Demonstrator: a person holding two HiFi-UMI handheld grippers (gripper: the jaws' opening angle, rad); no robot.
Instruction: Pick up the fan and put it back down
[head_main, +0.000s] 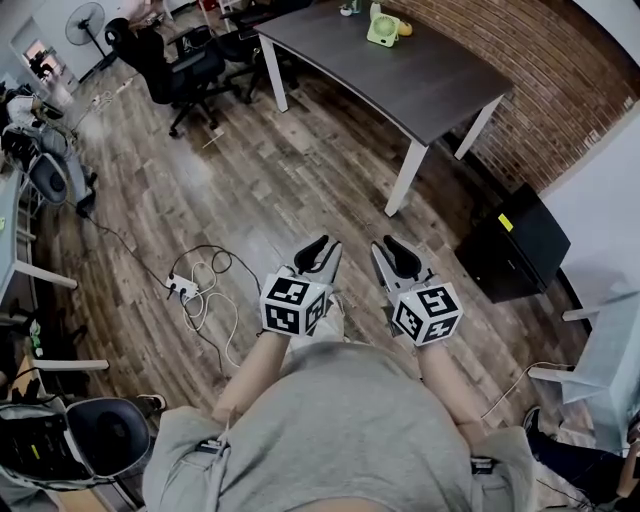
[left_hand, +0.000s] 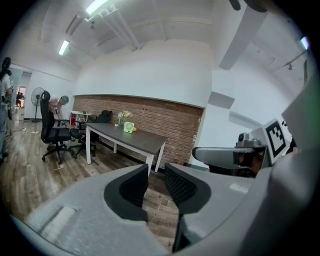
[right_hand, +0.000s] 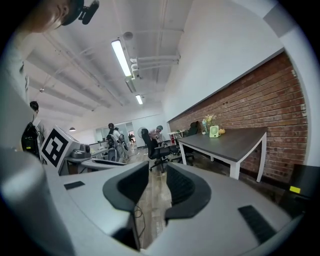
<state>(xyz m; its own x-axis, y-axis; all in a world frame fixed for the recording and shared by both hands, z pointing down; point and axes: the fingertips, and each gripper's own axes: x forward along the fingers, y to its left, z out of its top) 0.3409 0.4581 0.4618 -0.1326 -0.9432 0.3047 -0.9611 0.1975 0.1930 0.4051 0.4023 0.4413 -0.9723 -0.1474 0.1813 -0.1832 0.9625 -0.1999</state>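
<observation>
Step in hand: the approach, nothing picked up yet. The person stands on the wood floor (head_main: 260, 190) with both tools held at the waist, pointing out into the room.

Left tongs (head_main: 325, 252): a narrow gap between the pads, only floor showing through it, nothing held. Right tongs (head_main: 395, 250): the same, a slim gap and empty.

The small green fan (head_main: 383, 27) stands upright at the far end of the dark table (head_main: 420, 80), close to the brick wall (head_main: 560, 70) and well apart from both tongs. A yellowish thing sits just beside it; too small to name.

Next move, as I judge it: walk to the table's far end, bring one pair of tongs level with the fan, and spread it wider than now, since the present gap looks too slim for the fan's body or base. Grip low so it stays upright on the lift, then set it back flat.

Count:
- tongs: two
- tables carrying the fan: one
- fans: two, the small green one and a tall standing fan (head_main: 85, 25) on the floor at the far corner
- black office chairs (head_main: 195, 70): at least two
- power strip (head_main: 183, 290) with loose cables: one
- black cabinet (head_main: 515, 240) by the wall: one
</observation>
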